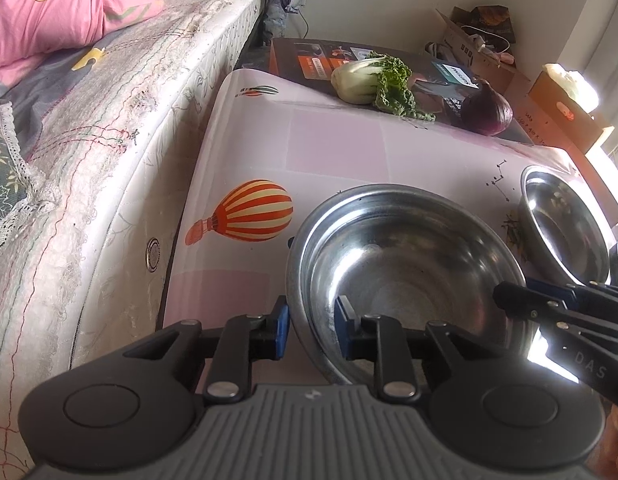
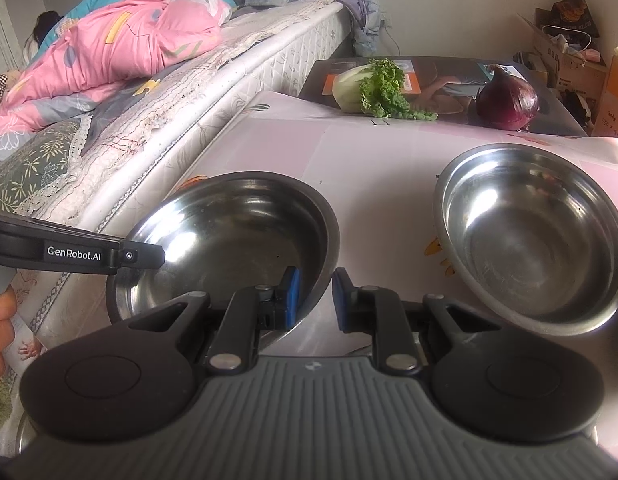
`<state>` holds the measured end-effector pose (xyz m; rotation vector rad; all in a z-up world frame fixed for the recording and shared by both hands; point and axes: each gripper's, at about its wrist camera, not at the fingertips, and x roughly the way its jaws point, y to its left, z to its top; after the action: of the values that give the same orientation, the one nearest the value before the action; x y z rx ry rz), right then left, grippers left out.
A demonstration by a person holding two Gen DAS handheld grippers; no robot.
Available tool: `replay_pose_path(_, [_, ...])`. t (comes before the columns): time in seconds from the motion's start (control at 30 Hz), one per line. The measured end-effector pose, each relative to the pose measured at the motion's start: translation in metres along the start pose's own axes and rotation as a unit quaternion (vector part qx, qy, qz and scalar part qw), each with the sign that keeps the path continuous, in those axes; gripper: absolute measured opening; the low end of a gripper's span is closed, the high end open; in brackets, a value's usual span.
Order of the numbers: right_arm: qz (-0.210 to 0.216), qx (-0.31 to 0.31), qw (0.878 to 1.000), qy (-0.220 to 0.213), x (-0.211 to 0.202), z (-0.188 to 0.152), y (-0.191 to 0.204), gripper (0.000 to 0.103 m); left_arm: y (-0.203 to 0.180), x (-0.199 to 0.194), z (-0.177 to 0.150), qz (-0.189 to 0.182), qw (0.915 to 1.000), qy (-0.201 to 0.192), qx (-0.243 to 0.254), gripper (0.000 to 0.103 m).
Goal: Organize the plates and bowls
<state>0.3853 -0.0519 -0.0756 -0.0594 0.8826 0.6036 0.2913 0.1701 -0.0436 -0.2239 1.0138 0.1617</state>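
Left wrist: claw [image 1: 312, 330] astride bowl [image 1: 409, 276] rim

Two steel bowls, both upright, empty, on my pink printed tablecloth [image 2: 389, 168]. Nearer bowl [image 1: 409, 272] is shiny and scuffed inside, sits toward the bed side of the table, and its rim runs between my left tongs' [image 1: 312, 332] blue pads at one edge and my right tongs' [image 2: 316, 296] pads at the other. Second bowl [image 2: 533, 236] stands apart to its right, untouched, rim dull, interior reflecting window light.
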Motion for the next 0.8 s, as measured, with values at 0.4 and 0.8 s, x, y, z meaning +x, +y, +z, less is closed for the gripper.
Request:
replay_pose_path(0.4, [-0.005,-0.008,1.000,-0.012,-0.010,0.002,0.001,0.018,-0.007,-0.015,0.002,-0.001,0.9997,-0.022,0.012,0.025])
replay_pose_path(0.8, [-0.004,-0.007,0.999,-0.040,-0.038,0.010,-0.009,0.018,-0.029,-0.046,0.014,-0.004,0.9981,-0.051,0.034,0.025])
